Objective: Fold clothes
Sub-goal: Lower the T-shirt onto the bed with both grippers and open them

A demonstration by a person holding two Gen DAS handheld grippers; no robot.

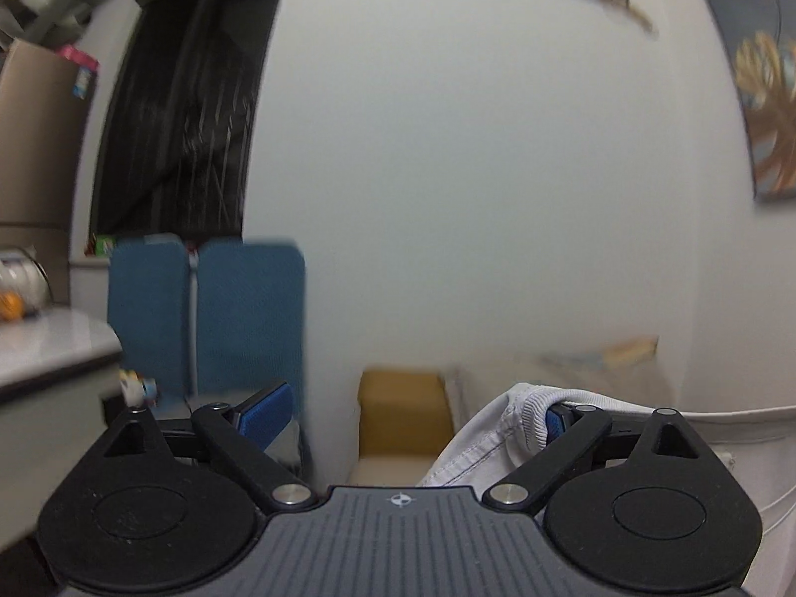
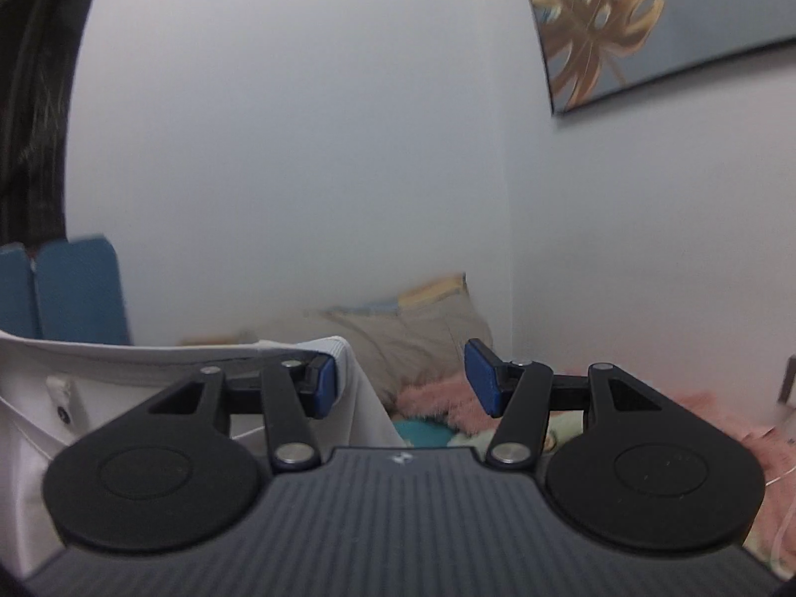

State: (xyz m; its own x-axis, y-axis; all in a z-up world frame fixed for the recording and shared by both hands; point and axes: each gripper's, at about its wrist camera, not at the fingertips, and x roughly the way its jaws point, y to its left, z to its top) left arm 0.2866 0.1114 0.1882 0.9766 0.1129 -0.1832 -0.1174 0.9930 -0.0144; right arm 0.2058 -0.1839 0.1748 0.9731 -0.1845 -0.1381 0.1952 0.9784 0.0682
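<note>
Folding looks barely begun: the white garment (image 1: 477,443) hangs unfolded between both grippers, draped over one spread-open finger of the left gripper (image 1: 405,410) and one of the right gripper (image 2: 400,378), pinched by neither.

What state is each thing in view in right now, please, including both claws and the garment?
left claw: open wide, nothing between its pads, cloth draped over one finger.
right claw: open, nothing between its pads, cloth draped over one finger.
white garment: hung over one finger of each claw, not pinched.
pillow: lying against the wall corner.
</note>
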